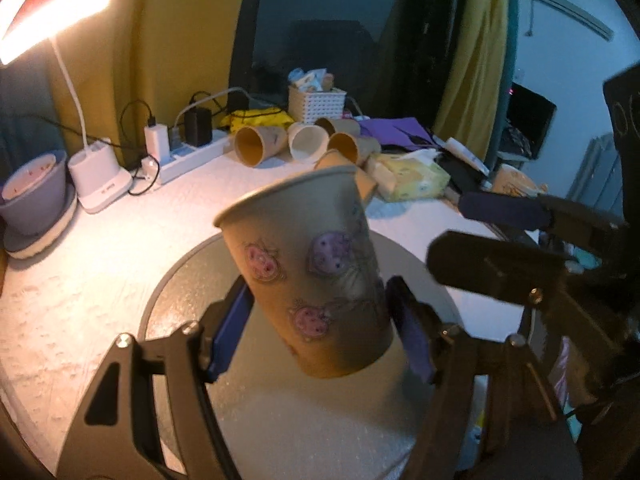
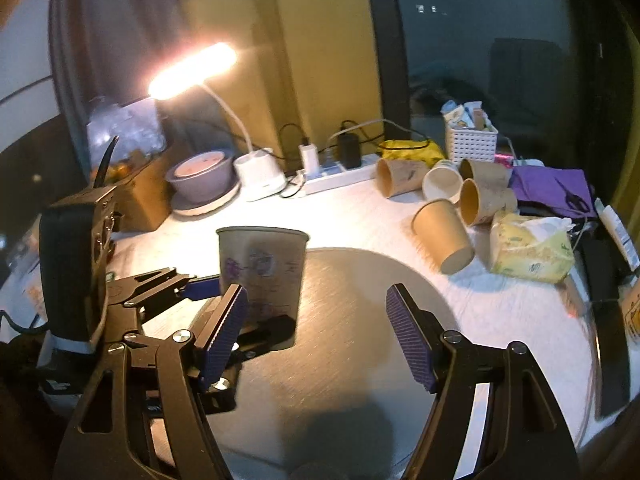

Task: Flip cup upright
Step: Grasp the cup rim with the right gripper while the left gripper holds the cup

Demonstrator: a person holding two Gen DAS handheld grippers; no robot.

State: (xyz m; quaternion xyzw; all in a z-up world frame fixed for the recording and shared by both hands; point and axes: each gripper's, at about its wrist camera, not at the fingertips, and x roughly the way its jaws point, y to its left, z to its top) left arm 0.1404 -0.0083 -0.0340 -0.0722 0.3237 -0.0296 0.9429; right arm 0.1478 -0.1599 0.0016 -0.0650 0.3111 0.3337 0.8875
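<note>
A tan paper cup [image 1: 308,272] with pink and purple strawberry prints is held mouth up, slightly tilted, between the blue pads of my left gripper [image 1: 320,332], just above a round grey mat [image 1: 180,304]. The left gripper is shut on the cup's lower part. In the right wrist view the same cup [image 2: 262,268] stands over the mat [image 2: 360,320] with the left gripper gripping it from the left. My right gripper [image 2: 316,332] is open and empty, just right of the cup; it also shows at the right of the left wrist view [image 1: 500,240].
Several paper cups [image 2: 444,236] lie on their sides at the back right, beside a yellow tissue pack [image 2: 528,248]. A lit desk lamp [image 2: 260,176], power strip [image 2: 340,176], bowl [image 2: 200,176] and white basket [image 2: 472,140] line the back edge.
</note>
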